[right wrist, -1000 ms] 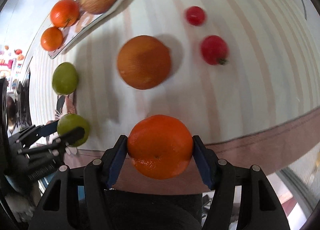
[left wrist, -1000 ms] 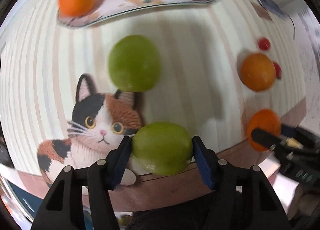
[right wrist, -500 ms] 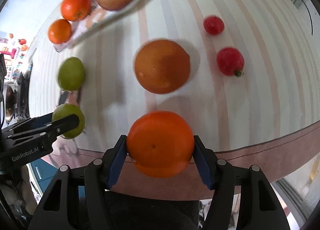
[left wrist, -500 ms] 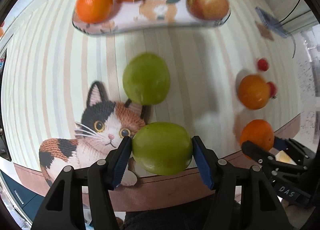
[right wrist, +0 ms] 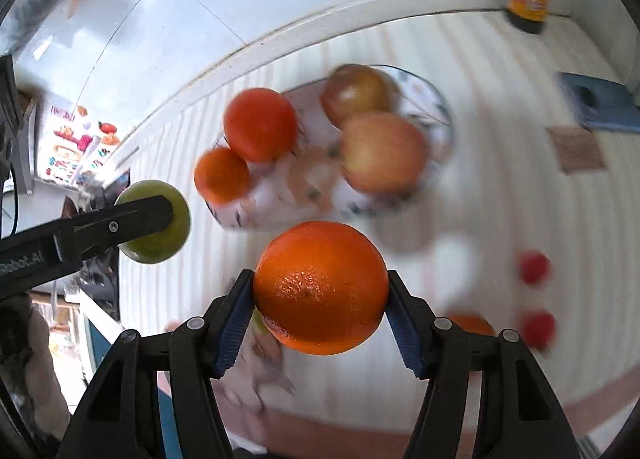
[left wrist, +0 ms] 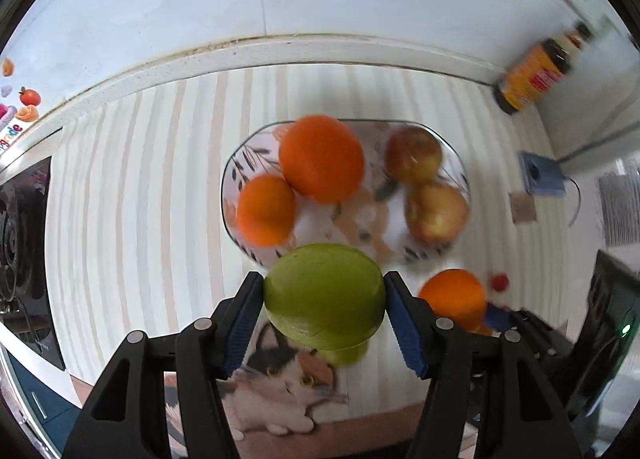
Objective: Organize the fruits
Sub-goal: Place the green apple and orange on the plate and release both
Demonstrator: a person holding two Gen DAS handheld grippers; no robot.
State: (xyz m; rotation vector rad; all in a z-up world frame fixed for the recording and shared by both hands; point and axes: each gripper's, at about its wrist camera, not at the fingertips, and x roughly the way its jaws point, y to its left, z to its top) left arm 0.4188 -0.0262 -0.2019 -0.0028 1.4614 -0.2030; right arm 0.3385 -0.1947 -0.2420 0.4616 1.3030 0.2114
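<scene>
My left gripper (left wrist: 325,299) is shut on a green apple (left wrist: 324,295) and holds it in the air just in front of the patterned plate (left wrist: 234,175). The plate holds two oranges (left wrist: 320,157) and two red-yellow apples (left wrist: 436,211). My right gripper (right wrist: 320,289) is shut on an orange (right wrist: 320,287), also lifted, near the plate (right wrist: 444,119). The left gripper with its green apple (right wrist: 158,235) shows at the left of the right wrist view. The held orange (left wrist: 452,297) shows in the left wrist view. A second green apple (left wrist: 346,355) peeks out under the held one.
Another orange (right wrist: 472,325) and two small red fruits (right wrist: 534,267) lie on the striped cloth at the right. A cat picture (left wrist: 280,395) is on the cloth near the front edge. A bottle (left wrist: 536,71) stands by the back wall. A blue pad (left wrist: 542,175) lies at right.
Both grippers have risen and moved forward with their fruits. The plate now lies close ahead in both views, and the loose fruits have dropped toward the lower edges.
</scene>
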